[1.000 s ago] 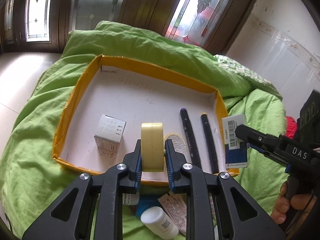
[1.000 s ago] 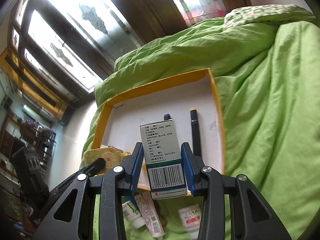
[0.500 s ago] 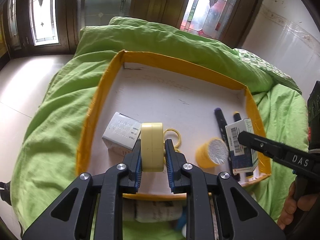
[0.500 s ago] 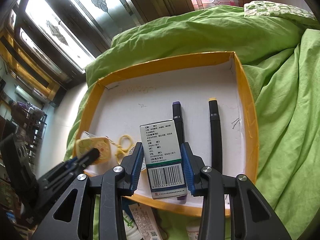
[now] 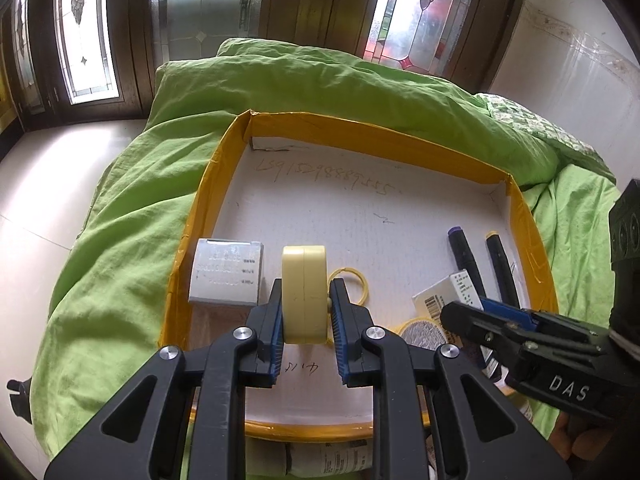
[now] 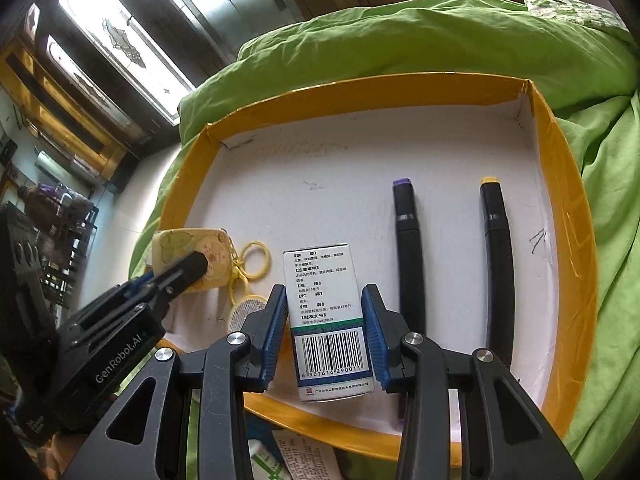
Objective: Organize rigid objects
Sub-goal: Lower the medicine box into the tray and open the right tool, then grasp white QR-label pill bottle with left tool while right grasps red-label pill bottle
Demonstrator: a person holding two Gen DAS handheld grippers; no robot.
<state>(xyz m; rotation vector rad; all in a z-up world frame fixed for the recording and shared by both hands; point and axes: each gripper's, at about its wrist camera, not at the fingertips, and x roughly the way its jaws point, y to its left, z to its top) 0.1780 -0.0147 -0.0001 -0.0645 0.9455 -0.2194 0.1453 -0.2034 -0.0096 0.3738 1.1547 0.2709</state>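
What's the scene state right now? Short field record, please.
surface: green bedding
container: yellow-rimmed tray, white floor
left tongs: shut on pale yellow case
right tongs: shut on medicine box
in tray: white carton, purple-capped pen, yellow-capped pen, round foil-topped lid
outside tray: bottles near its front edge, partly hidden

Beneath the left gripper [image 5: 305, 314], a labelled bottle [image 5: 328, 458] outside the tray's near rim [image 5: 312, 432] is running out past the picture's bottom edge. The right gripper [image 6: 325, 330] is covering the near ends of the purple-capped marker [image 6: 406, 248] and the round foil-topped item [image 6: 244, 310]. Below it, packets [image 6: 296, 460] on the bedding are being cut off by the frame, their print too small to read.
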